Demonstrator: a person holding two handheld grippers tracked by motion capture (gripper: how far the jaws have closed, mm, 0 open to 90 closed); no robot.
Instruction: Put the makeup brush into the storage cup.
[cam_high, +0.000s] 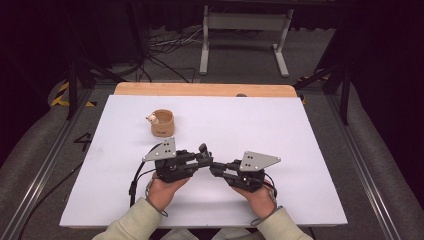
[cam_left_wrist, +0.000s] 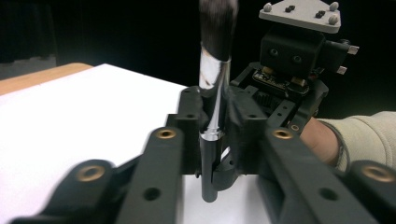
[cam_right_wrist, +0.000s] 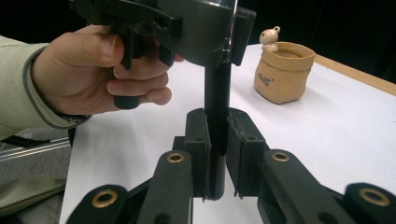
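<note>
One makeup brush (cam_left_wrist: 214, 93), upright above the white table (cam_high: 280, 130), bristles up; left gripper (cam_high: 204, 159) clamped on its silver ferrule; right gripper (cam_high: 216, 169) clamped on its black handle; one tan pot (cam_high: 162, 123) well apart, one small figurine (cam_right_wrist: 269, 36) on its rim.

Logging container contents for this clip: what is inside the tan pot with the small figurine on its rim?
The tan pot looks empty near its rim; the white figurine sits on the edge. Its bottom is hidden by the wall.
</note>
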